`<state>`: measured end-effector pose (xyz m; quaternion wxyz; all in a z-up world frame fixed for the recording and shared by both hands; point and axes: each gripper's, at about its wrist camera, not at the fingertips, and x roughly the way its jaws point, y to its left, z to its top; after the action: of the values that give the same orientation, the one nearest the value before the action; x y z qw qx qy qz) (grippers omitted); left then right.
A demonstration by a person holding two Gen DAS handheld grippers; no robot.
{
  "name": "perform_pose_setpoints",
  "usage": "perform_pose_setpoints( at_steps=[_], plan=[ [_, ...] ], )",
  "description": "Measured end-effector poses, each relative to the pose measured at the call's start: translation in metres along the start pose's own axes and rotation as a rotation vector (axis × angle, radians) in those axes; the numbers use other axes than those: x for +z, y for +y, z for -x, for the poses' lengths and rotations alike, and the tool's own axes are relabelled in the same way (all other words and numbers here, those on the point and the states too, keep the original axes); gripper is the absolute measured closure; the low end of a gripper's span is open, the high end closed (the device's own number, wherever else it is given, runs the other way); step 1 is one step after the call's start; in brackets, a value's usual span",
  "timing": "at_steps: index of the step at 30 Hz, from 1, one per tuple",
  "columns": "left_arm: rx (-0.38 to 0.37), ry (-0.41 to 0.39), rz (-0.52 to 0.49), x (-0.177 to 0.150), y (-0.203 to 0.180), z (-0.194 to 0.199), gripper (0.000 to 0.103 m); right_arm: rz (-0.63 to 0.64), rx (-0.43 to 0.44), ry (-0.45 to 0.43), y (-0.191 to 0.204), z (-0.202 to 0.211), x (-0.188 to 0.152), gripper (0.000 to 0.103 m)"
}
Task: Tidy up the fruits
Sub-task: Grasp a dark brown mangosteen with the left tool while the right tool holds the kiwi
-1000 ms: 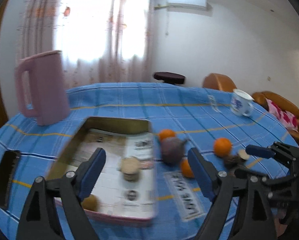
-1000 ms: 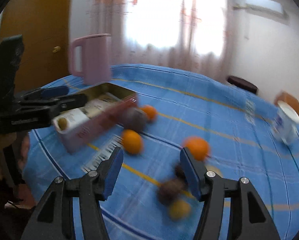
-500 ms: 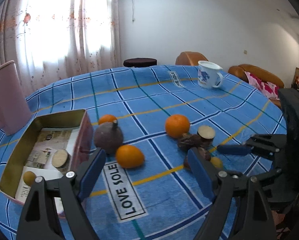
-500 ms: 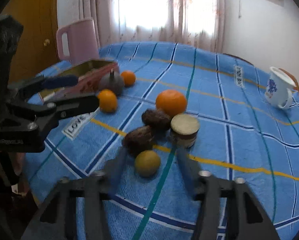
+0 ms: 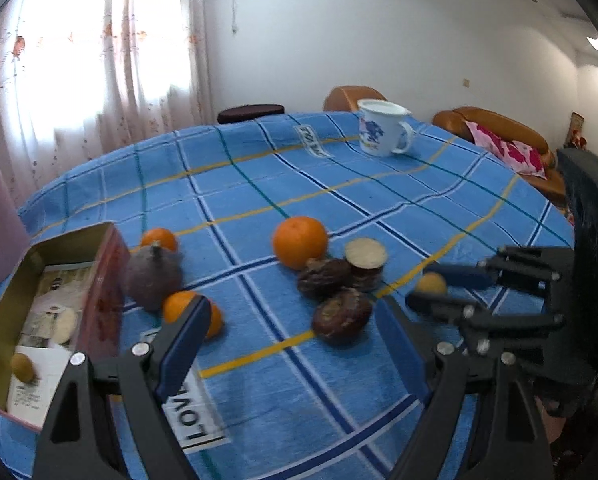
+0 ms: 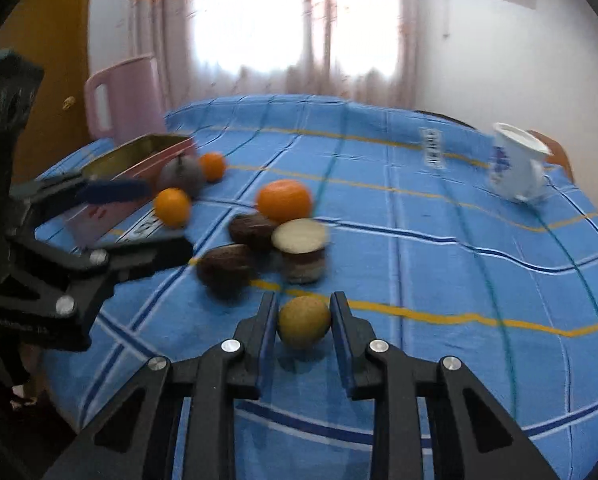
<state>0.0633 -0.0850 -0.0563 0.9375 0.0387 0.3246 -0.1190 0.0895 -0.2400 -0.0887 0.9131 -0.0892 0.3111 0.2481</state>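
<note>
Blue checked tablecloth (image 5: 339, 184) with yellow and dark lines, covering a round table; a "LOVE" label is printed on it near the left gripper.

Right gripper (image 6: 303, 322) — jaws nearly together around a small yellow-green fruit (image 6: 304, 321), one finger at each side of it; whether the pads press it cannot be told for sure, though the gaps look closed. The fruit sits low over the cloth at the near edge of the fruit cluster. From the left wrist view the same fruit (image 5: 430, 282) shows between the blue-padded fingers.

Left gripper (image 5: 295, 344) — jaws wide apart, holding nothing, hovering over the cloth beside the tin.

Fruit cluster, middle of the table: large orange (image 6: 284, 201); two dark brown wrinkled fruits (image 6: 253, 230) and (image 6: 226, 266), close together; a cut brown piece with a pale flat top (image 6: 302, 250), touching or just beside the first brown fruit.

Beside the tin: a dull purple round fruit with a stem (image 5: 153, 276), a small orange (image 5: 159, 239) behind it, another small orange (image 5: 195, 312) in front, partly hidden by the left gripper's finger.

Open rectangular tin (image 5: 111, 280), pink outside and gold inside, paper-lined — it holds a small yellow fruit (image 5: 22, 367) and a pale round slice (image 5: 64, 320).

Also present: pink jug (image 6: 125, 100) behind the tin; white mug with blue pattern (image 5: 381, 133) at the far side.
</note>
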Motion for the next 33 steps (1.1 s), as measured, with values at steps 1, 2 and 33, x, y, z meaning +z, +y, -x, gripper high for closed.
perform_pose_setpoints(
  at_steps=[1,2,33],
  plan=[
    [-0.014,0.012,0.001,0.000,-0.002,-0.004,0.017,-0.002,-0.020,-0.009,-0.003,0.001,0.000,0.075],
    [-0.026,0.026,0.005,0.001,-0.004,-0.008,0.017,0.000,-0.031,-0.012,-0.005,0.001,0.000,0.075],
    [-0.126,0.027,0.051,-0.009,-0.001,-0.009,0.066,0.004,-0.011,-0.137,-0.006,0.016,-0.009,0.075]
  ],
)
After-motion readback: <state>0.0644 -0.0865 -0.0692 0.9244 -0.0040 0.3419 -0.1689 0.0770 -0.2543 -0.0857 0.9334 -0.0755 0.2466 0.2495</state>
